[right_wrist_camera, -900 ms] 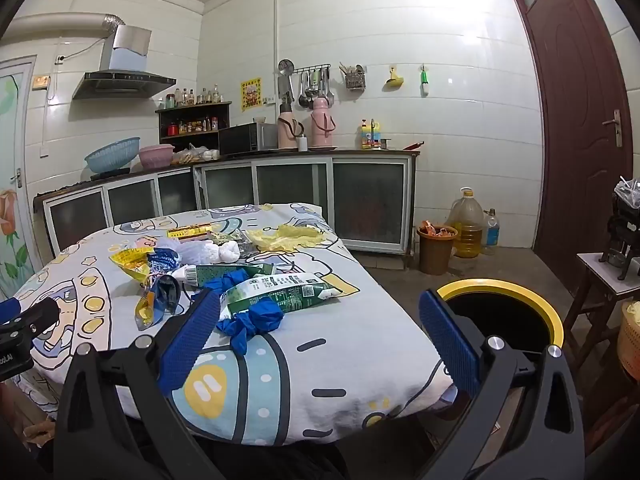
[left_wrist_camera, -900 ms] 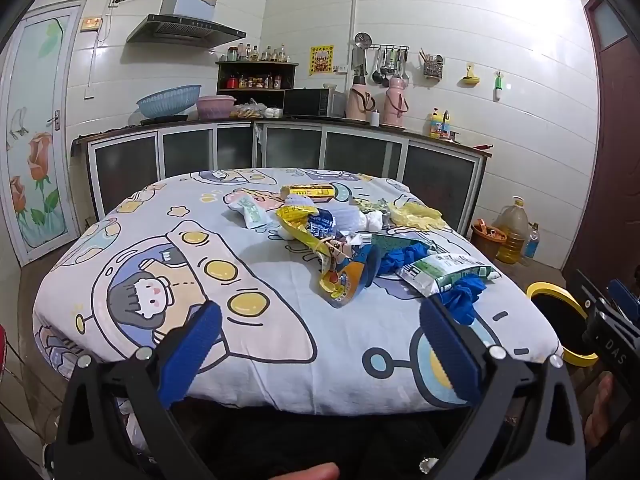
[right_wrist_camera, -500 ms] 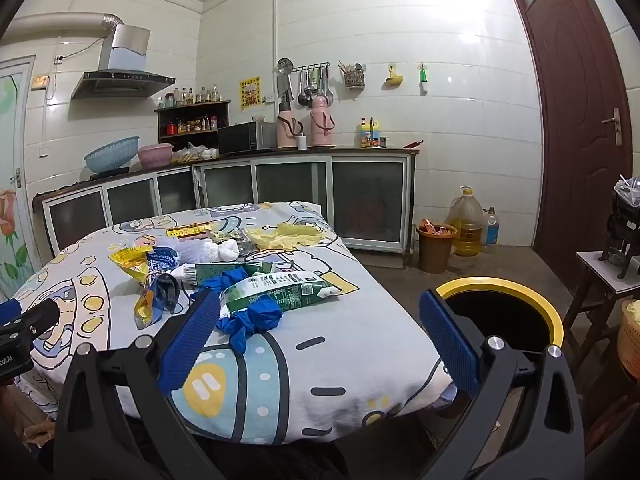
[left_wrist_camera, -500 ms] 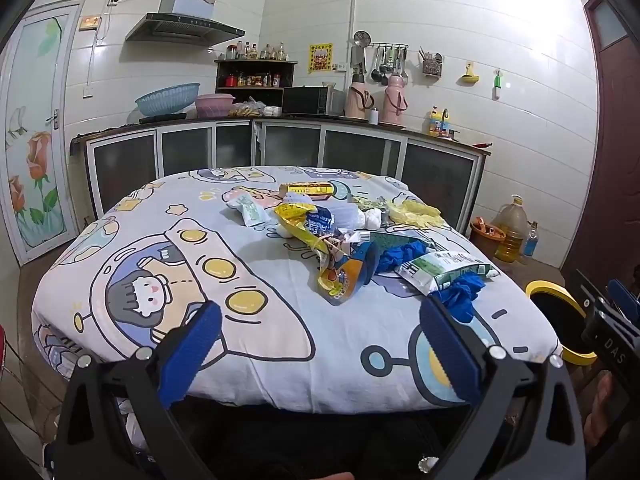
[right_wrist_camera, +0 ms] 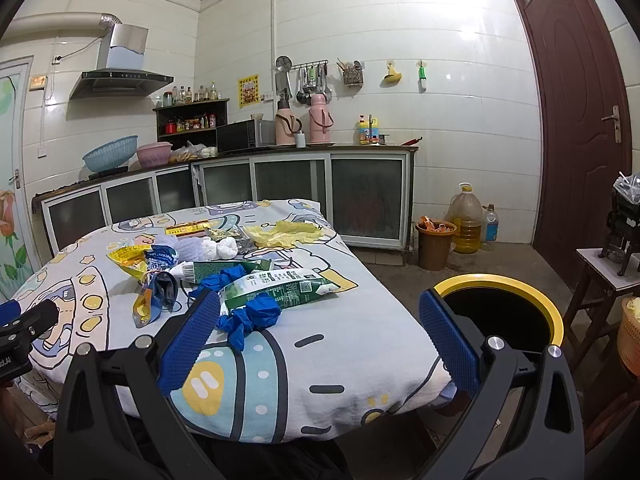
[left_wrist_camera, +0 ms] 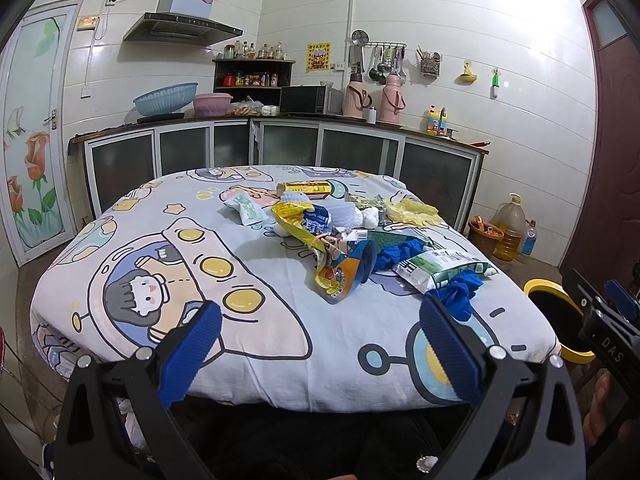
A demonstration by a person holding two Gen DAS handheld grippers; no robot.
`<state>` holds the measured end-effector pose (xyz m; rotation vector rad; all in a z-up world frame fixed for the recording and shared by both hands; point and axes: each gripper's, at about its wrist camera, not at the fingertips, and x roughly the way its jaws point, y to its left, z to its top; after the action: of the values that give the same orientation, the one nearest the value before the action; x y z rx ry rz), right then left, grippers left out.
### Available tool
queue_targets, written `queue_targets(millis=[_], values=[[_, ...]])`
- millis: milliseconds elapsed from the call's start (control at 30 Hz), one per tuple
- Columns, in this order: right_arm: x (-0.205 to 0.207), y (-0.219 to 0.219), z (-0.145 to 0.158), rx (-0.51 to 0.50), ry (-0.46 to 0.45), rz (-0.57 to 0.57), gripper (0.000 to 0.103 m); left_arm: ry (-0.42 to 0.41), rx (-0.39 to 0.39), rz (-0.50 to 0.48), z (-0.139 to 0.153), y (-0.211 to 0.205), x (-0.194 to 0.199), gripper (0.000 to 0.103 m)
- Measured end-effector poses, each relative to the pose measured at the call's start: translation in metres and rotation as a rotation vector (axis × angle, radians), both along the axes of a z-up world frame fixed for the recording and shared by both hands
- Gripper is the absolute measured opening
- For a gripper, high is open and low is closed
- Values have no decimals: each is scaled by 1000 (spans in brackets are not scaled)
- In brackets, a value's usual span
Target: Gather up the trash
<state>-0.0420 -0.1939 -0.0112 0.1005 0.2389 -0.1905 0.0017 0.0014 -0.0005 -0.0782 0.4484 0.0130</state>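
both hand-held grippers hung short of the near edge of the tabletop (left_wrist_camera: 120, 248), which was draped in a cartoon cloth. the left hand-held gripper (left_wrist_camera: 318, 350) had its blue pads spread wide with nothing between them, and the right hand-held gripper (right_wrist_camera: 318, 350) was likewise wide apart and empty. the trash lay in a loose heap on the far right part of the tabletop: a crumpled blue glove (right_wrist_camera: 250, 316) nearest the edge, a green and white packet (right_wrist_camera: 280, 286) touching it, a yellow and orange wrapper (left_wrist_camera: 340, 276) to its left, and yellow gloves (right_wrist_camera: 286, 232) further back. the yellow-rimmed bin (right_wrist_camera: 500, 280) stood on the floor just beside the right end of the tabletop.

no piece had been picked up yet, so the step in hand looked like the first reach. it would probably go best if the right hand-held gripper took the blue glove, pinching the bunched middle so it did not drag the packet along.

the left half of the tabletop was bare, giving the left side open room. the bin's mouth was unobstructed, though a small stool (right_wrist_camera: 600, 268) and a basket (right_wrist_camera: 630, 332) crowded its far side.
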Motion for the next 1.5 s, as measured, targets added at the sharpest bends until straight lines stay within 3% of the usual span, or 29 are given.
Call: queue_targets(millis=[1500], values=[[1, -3, 3, 7, 5, -5, 96, 3, -3, 3, -4, -4, 0, 96]])
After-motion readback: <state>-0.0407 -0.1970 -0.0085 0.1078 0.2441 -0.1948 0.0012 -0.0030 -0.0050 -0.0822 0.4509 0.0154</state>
